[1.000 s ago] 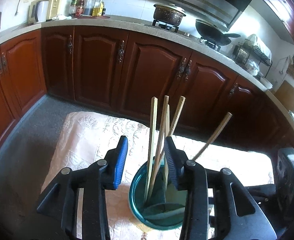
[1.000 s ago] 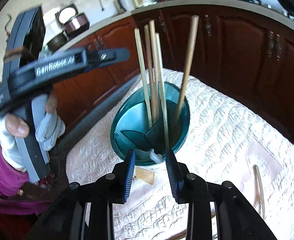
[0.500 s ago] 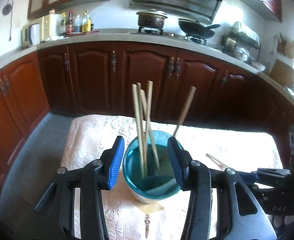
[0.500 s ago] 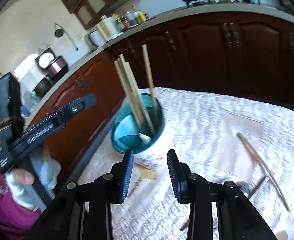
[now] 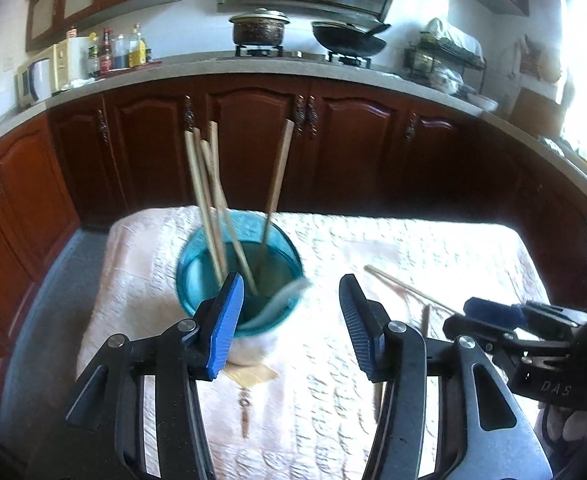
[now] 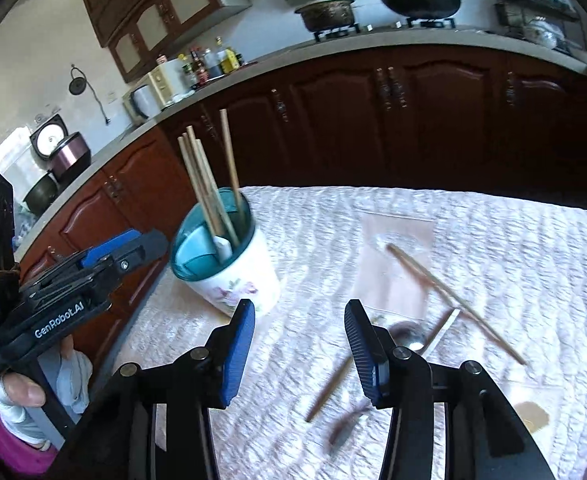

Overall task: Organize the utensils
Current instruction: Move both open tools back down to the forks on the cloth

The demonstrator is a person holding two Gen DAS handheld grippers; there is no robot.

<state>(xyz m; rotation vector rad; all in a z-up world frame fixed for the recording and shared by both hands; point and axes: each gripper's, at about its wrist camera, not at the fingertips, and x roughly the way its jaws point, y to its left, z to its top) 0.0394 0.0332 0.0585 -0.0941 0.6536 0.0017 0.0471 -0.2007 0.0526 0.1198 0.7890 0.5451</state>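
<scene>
Left wrist view: left hand-held gripper hovers with jaws apart, nothing between them. Holder, teal inside, stands on the tabletop just beyond the left finger. Four chopsticks stand in it, three bunched left, one leaning right. A loose chopstick lies to the right. Right hand-held gripper shows at right edge.

Right wrist view: right hand-held gripper hangs with jaws apart, empty, above the quilted cloth. Holder sits far left, chopsticks upright in it. Near right lie a spoon, a long chopstick and a shorter stick; blurred dark item near them, cannot identify.
</scene>
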